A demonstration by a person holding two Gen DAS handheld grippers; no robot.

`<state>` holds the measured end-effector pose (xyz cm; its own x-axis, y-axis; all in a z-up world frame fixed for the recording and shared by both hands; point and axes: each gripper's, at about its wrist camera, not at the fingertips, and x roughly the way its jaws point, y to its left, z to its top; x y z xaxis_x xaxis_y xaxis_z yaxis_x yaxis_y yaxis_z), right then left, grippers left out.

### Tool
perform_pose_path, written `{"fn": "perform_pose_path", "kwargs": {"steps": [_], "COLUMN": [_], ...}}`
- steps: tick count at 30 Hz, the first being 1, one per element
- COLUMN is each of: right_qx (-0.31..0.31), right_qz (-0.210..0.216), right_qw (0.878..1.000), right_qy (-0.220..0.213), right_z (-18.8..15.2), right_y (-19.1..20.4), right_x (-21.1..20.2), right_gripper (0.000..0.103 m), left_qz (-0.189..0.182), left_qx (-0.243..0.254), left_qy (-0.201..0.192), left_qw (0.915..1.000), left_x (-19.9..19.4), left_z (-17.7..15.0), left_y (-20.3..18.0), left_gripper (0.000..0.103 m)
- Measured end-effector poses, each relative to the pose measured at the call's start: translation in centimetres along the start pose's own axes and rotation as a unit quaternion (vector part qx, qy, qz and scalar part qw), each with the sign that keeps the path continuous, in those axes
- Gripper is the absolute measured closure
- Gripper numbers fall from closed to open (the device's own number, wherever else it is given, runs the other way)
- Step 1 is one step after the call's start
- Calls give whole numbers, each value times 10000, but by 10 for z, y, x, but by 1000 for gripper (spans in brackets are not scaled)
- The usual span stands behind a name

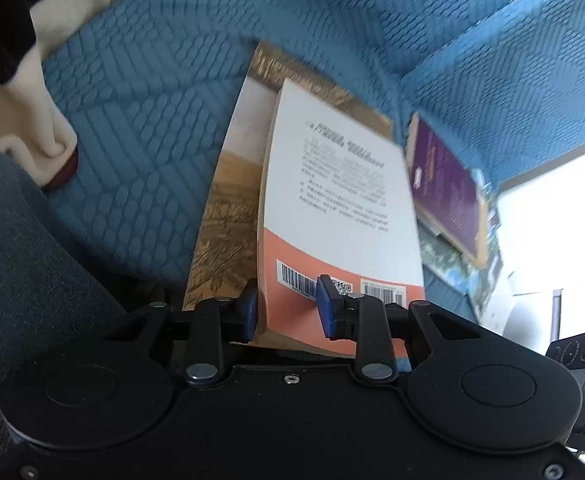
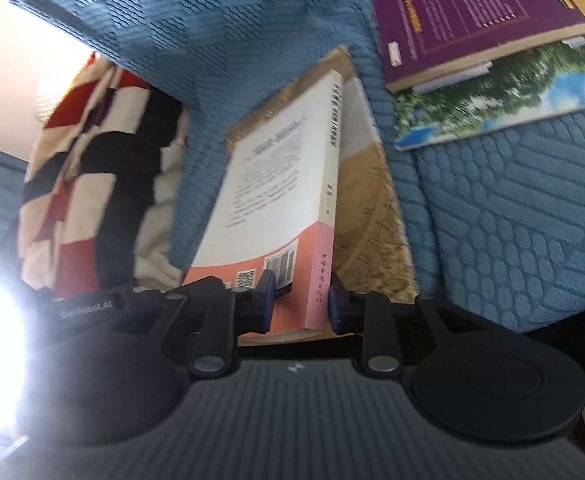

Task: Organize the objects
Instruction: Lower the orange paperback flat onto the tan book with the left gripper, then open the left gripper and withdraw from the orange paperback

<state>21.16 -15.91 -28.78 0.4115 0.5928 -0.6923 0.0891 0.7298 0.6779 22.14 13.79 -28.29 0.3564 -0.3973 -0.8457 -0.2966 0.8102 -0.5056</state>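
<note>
Both tongs grip the same white-and-orange book (image 1: 340, 200), each closed on its near, orange end. The left tongs (image 1: 288, 308) have one blue pad (image 1: 326, 304) on the back cover beside the barcodes and the other against the page edge. The right tongs (image 2: 298, 300) pinch the book (image 2: 276, 192) across its thickness at the spine corner, one pad on the cover near the QR code, the other just beside the pink spine.

The book is tilted up on edge over a larger wheat-field book (image 1: 228, 216) that lies flat on the blue quilted sofa cover (image 1: 132, 128). Toward the right end of the seat, a purple book (image 2: 472, 12) rests on a landscape-cover book (image 2: 504, 96), well apart from the held one; the same purple book (image 1: 444, 184) shows in the left view beside the held book's far edge.

A red, black and cream checked blanket (image 2: 88, 168) lies bunched at the left end of the sofa
</note>
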Motion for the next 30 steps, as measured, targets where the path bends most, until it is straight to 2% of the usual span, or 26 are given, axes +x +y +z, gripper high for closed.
{"fn": "perform_pose_path", "kwargs": {"steps": [8,10,11,12,13,14,15,20,24,30], "right_qx": [-138,-162,-177,-188,-193,-198,-237,-701,-1120,-1644], "right_qz": [-448,-650,-742,-817,-834,-833,-842,-930,-885,-727], "right_qw": [9989,9978,9971,9965,9963,9963,9962,9930,9886,9794], "right_qy": [46,20,26,44,40,21,-11,-214,-479,-918], "right_z": [-5,-4,-3,-2,-2,-1,-2,-2,2,7], "right_y": [-3,-1,0,0,1,2,4,24,50,84], "right_x": [7,4,2,0,-3,-6,-10,-32,-52,-89], "right_gripper": [66,66,64,57,52,41,38,38,38,39], "left_qz": [286,345,348,325,313,324,349,471,331,245], "left_qx": [115,170,210,243,266,301,372,622,875,1285], "left_qy": [151,180,177,178,183,170,136,-159,-449,-1011], "left_qw": [9994,9991,9990,9990,9990,9989,9986,9968,9946,9862], "left_x": [7,7,6,4,3,1,-3,-29,-57,-100], "left_z": [-5,-6,-6,-7,-6,-7,-8,-11,-12,-12], "left_y": [3,2,1,0,-1,-2,-5,-21,-42,-78], "left_gripper": [74,71,66,63,55,53,53,50,49,43]}}
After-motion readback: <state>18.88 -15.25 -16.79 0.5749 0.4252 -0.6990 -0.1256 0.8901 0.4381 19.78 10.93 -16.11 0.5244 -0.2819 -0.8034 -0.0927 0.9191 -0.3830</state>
